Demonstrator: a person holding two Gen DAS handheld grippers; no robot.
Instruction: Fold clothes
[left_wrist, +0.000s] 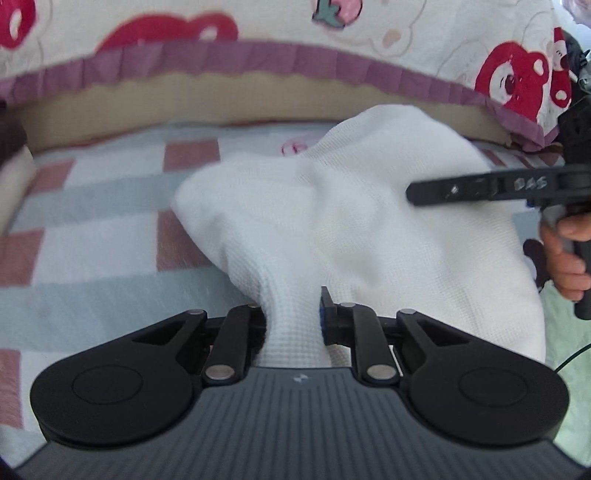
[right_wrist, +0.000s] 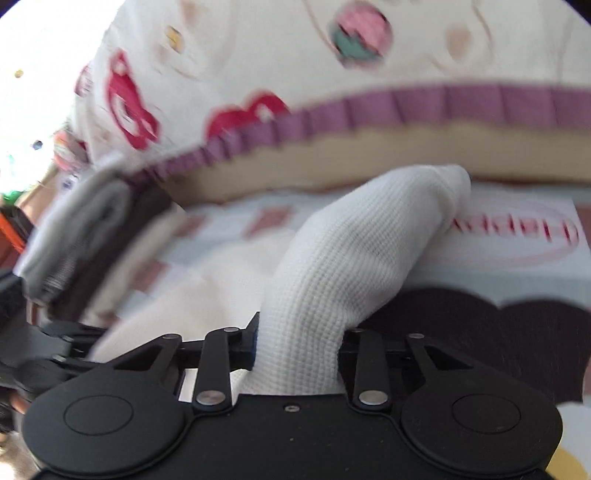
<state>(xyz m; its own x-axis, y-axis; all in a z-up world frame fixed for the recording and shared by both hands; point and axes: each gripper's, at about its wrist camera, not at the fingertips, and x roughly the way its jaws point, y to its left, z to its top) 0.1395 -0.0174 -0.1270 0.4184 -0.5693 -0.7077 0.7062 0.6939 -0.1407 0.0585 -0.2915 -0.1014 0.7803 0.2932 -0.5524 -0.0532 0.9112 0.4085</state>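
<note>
A white waffle-knit garment (left_wrist: 369, 206) lies bunched on the checked bed sheet (left_wrist: 92, 236). My left gripper (left_wrist: 293, 319) is shut on a fold of it at the near edge, and the cloth rises between the jaws. In the right wrist view a thick roll of the same garment (right_wrist: 354, 251) stands up out of my right gripper (right_wrist: 299, 345), whose pads press on it from both sides. Seen from the left wrist, a finger (left_wrist: 461, 188) of the right gripper reaches in from the right over the cloth, and a hand (left_wrist: 565, 258) holds its handle.
A quilt with red bear prints and a purple ruffle (left_wrist: 258, 59) is piled along the far side, above a beige mattress edge (left_wrist: 221, 99). A grey folded garment (right_wrist: 74, 236) lies at the left in the right wrist view. A dark brown print (right_wrist: 480, 332) covers the sheet under the right gripper.
</note>
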